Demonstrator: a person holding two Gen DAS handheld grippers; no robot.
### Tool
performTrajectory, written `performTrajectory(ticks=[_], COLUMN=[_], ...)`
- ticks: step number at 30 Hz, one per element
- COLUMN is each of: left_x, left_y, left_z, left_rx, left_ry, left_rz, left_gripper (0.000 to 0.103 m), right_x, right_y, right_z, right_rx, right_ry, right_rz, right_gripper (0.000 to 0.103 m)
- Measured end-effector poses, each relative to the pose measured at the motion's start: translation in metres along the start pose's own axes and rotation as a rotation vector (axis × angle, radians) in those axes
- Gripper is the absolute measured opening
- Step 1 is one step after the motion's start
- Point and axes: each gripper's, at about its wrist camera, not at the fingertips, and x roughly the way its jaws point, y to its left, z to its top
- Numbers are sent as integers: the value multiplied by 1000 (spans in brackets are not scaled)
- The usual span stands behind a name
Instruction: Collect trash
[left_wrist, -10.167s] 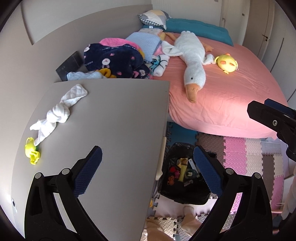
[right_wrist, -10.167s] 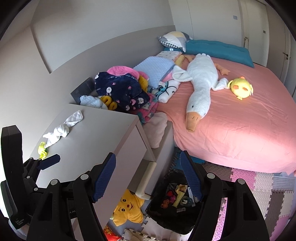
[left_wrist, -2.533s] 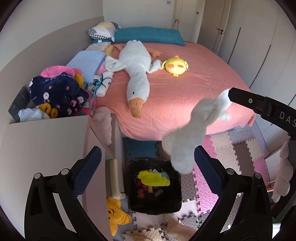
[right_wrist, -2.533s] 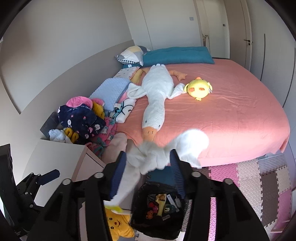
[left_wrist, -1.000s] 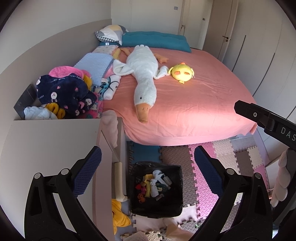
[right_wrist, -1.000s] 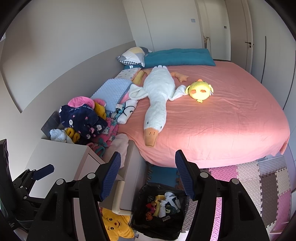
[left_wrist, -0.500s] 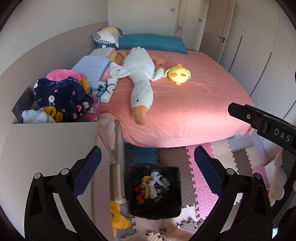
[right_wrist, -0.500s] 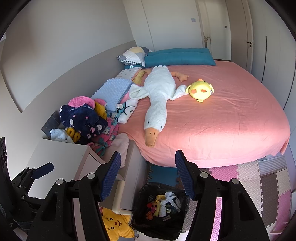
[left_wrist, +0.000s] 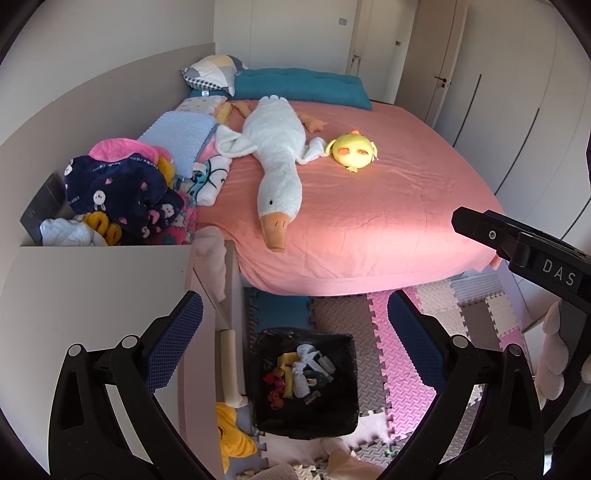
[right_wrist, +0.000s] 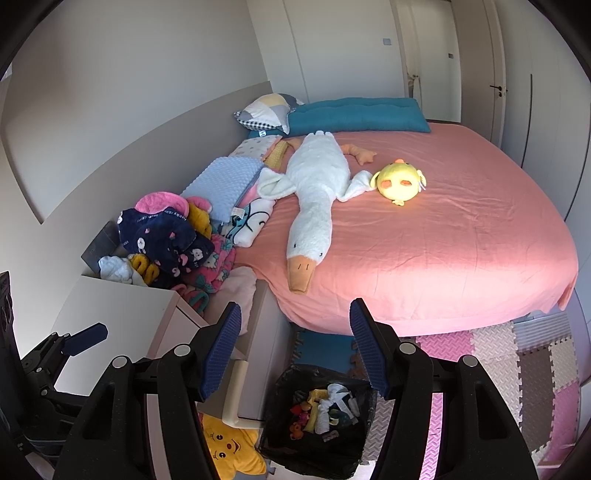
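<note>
We see the left gripper (left_wrist: 295, 328) and right gripper (right_wrist: 295, 347) above the black bin (left_wrist: 345, 417) — jaws released, nothing grasped. White cloth (left_wrist: 303, 373) lies inside the bin — beside the nightstand (left_wrist: 85, 302)

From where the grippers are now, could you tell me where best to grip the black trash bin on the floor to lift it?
Grip the black trash bin by its near rim, coming from above. It stands upright and open-topped, its thin wall suits open gripper fingers, and the drawer unit crowds its left side.
</note>
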Motion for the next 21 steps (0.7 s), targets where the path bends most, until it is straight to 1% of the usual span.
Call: performTrajectory(ticks=[8,12,21], left_x=[1,1,5], left_y=[2,-1,-2], left_z=[1,0,1], left_rx=[-10,10,13], left_ry=[-1,-14,13], left_rz=[9,28,20], left_gripper=[97,97,97], right_x=[1,2,3], right_y=[-1,-3,-2], right_z=[0,0,0], right_rx=[0,1,0], right_ry=[1,4,5], right_rz=[-1,-3,-4], right_gripper=[62,62,62])
